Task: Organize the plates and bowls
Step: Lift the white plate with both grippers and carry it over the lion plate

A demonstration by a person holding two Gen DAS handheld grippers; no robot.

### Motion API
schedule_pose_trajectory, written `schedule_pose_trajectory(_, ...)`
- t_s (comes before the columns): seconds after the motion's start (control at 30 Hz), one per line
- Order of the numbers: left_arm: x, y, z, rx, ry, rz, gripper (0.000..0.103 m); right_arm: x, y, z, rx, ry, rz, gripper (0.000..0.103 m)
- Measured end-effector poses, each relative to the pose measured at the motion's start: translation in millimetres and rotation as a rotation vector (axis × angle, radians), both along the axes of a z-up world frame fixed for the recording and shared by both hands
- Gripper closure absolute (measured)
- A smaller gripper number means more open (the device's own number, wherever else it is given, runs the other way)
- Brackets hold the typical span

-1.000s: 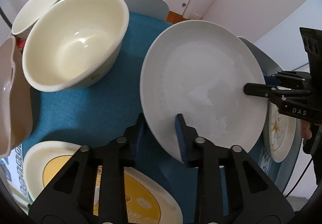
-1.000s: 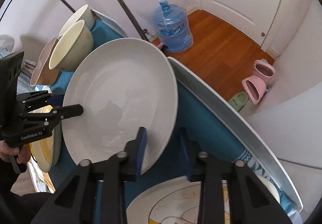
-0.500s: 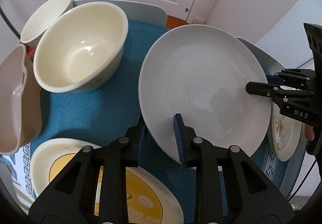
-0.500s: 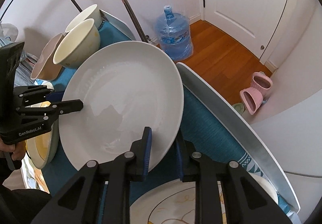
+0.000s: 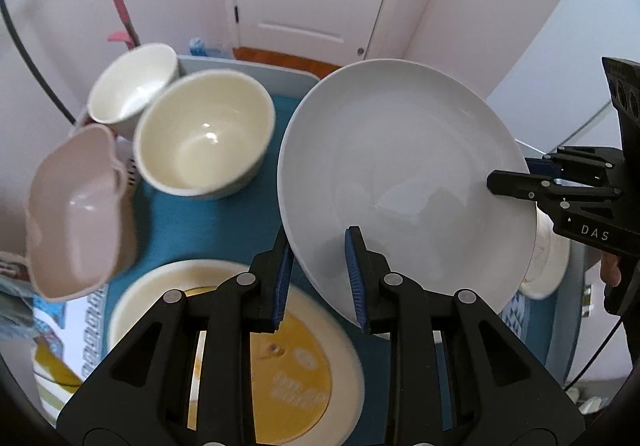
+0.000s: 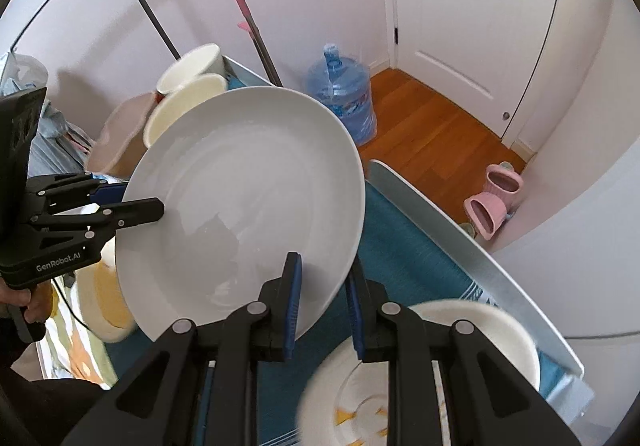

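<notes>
White plate: large, round, plain glossy ceramic with a shallow well and broad rim; held tilted above the table, clear of the cloth.
Left gripper: black frame, blue ribbed pads; jaws clamped on the plate's near rim, one pad on top, one beneath.
Right gripper: same build; jaws closed on the opposite rim of the plate.
Table: pale grey raised edge, covered by a woven teal cloth.
Cream bowl: deep, round, glazed; near the far edge of the table.
White bowl: smaller, glossy; just behind the cream bowl at the far left corner.
Pink bowl: matte, wavy rim; at the left edge.
Yellow plate: cream rim, yellow printed centre; flat at the near edge, below the left gripper.
Patterned plate: white with yellow marks; blurred, at the right edge beneath the right gripper.
</notes>
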State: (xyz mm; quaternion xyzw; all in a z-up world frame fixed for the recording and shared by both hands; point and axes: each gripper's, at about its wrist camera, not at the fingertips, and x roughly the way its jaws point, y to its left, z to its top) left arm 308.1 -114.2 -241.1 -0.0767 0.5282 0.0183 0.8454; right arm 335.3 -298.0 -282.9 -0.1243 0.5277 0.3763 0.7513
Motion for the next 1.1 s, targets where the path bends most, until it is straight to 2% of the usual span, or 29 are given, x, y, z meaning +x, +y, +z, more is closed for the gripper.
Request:
schedule_pose_trajectory(0.17, -29.8, 7.2, 25.6, 0.013, -0.028, -0.061, 0.079, -36.1, 10.3, 25.8, 0.018, -0.026, -0.061, 0.083)
schedule_pose_trajectory(0.33, -53.0, 35.8, 40.5, 0.010, -0.047, -0.131, 0.080, -78.8, 28.3, 35.9, 0.028, -0.043, -0.165, 0.083)
schedule_pose_trajectory(0.53, -78.6, 68.0, 25.5, -0.008, -0.025, -0.237, 0.080, -129.7, 56.9, 23.4, 0.021, -0.015, -0.306, 0.083)
schedule_pose_trajectory(0.7, -90.2, 94.5, -2.8, -0.018, 0.008, -0.308, 0.080, -162.9, 80.0, 2.5, -0.005, 0.003, -0.395, 0.083)
schedule_pose_trajectory(0.87, -89.1, 111.3, -34.0, -0.044, 0.045, -0.357, 0.079, -175.2, 91.7, -13.1, -0.040, 0.020, -0.456, 0.083)
schedule_pose_trajectory(1.1, -91.3, 118.9, -56.8, -0.027, 0.075, -0.397, 0.079, -191.5, 108.0, -25.2, -0.084, 0.002, -0.484, 0.083)
